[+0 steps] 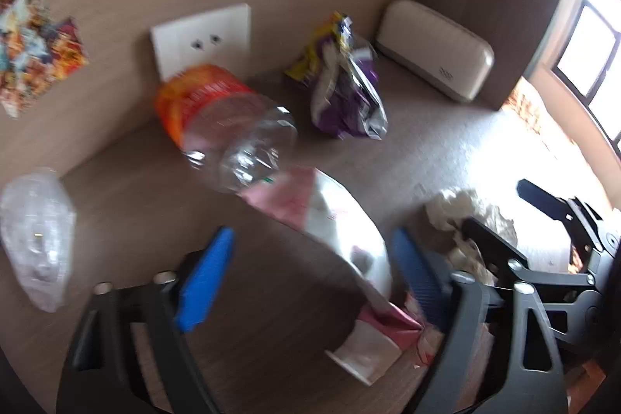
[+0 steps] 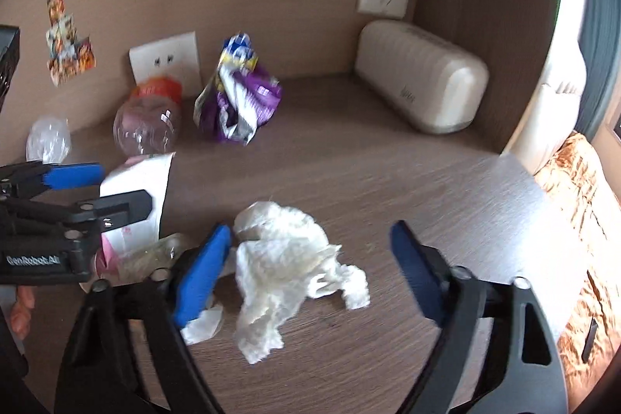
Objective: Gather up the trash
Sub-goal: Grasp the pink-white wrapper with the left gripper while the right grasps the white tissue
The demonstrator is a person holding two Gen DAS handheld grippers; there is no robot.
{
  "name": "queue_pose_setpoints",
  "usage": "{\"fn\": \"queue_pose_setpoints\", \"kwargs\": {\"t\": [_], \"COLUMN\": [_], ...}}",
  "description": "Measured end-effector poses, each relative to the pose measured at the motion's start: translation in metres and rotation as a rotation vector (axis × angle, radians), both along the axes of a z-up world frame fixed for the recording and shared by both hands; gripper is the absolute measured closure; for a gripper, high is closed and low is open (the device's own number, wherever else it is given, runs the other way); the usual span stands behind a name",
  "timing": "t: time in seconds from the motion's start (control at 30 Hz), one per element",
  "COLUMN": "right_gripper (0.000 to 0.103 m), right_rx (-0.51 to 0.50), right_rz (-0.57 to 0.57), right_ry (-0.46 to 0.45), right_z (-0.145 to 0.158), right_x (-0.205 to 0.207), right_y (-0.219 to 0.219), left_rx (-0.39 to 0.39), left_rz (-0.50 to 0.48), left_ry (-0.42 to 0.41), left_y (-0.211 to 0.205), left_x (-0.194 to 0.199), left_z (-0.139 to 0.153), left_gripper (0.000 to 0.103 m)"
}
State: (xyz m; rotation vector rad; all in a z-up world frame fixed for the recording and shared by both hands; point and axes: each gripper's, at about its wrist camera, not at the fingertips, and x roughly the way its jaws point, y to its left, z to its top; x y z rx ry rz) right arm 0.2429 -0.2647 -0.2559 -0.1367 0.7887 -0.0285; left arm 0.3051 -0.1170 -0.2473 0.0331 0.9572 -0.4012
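Observation:
My left gripper is open, its blue fingers on either side of a pink and white carton lying on the wooden table. The carton also shows in the right wrist view, with the left gripper around it. My right gripper is open and straddles crumpled white tissue. The same tissue shows in the left wrist view. A clear bottle with an orange label lies beyond the carton, and a purple snack bag stands further back.
A clear plastic wrapper lies at the left. A beige case sits in the back right corner. White wall sockets and stickers are on the back wall. The table edge drops off at the right.

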Motion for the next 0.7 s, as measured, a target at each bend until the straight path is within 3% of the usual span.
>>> {"fn": "queue_pose_setpoints", "kwargs": {"t": [0.07,0.13,0.2,0.37,0.7], "right_gripper": [0.043,0.069,0.08,0.084,0.084], "right_rx": [0.0,0.022,0.049,0.055,0.078], "right_rz": [0.011,0.022,0.035,0.042,0.061], "right_ry": [0.018,0.047,0.065,0.047,-0.082], "right_z": [-0.003,-0.007,-0.009,-0.002,0.051], "right_x": [0.002,0.005,0.005,-0.001,-0.03], "right_y": [0.001,0.0,0.0,-0.002,-0.01], "left_rx": [-0.016,-0.034,-0.064,-0.087,-0.074], "left_rz": [-0.026,-0.039,-0.065,-0.088,-0.07], "left_ry": [0.031,0.027,0.04,-0.018,-0.127], "left_y": [-0.005,-0.008,-0.013,-0.018,-0.024], "left_x": [0.001,0.0,-0.002,-0.014,-0.037], "left_z": [-0.007,-0.009,-0.01,0.006,0.061], "left_gripper": [0.042,0.056,0.082,0.091,0.094]}}
